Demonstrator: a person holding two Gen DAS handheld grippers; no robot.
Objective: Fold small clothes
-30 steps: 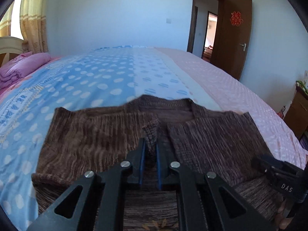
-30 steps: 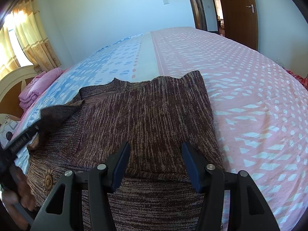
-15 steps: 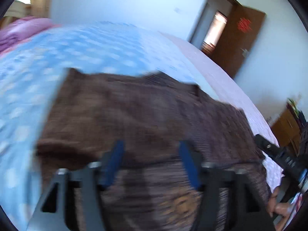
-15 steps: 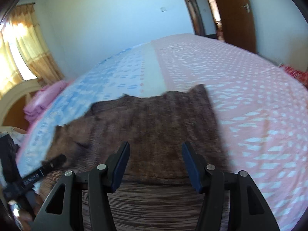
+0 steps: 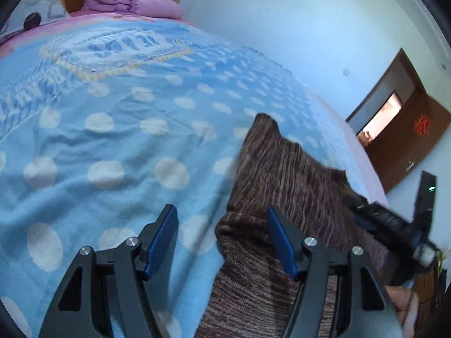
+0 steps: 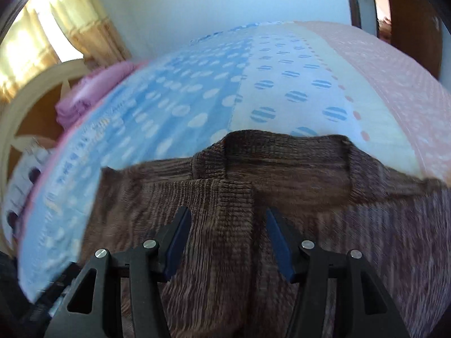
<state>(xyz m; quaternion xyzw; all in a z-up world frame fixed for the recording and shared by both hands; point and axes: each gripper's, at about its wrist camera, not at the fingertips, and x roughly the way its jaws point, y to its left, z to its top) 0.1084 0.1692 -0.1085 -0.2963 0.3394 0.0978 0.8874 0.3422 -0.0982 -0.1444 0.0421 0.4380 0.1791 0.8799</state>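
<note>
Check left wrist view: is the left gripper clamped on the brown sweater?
No. The left gripper stands open, its blue pads apart over the edge of the brown sweater and the blue dotted bedspread, gripping nothing.

Bed (image 5: 112, 146) wearing a blue polka-dot cover, going pink on one side (image 6: 394, 64). Folded purple blanket (image 5: 132, 0) sitting by the headboard (image 6: 36, 90). Yellow curtains (image 6: 84, 25) glowing. Brown door (image 5: 408, 140) standing open.

Knit and cotton under my cameras

I see a coarse ribbed brown sweater (image 6: 282, 186) on soft matt bedspread (image 5: 112, 146); gripper fingers (image 5: 282, 242) matt plastic.
</note>
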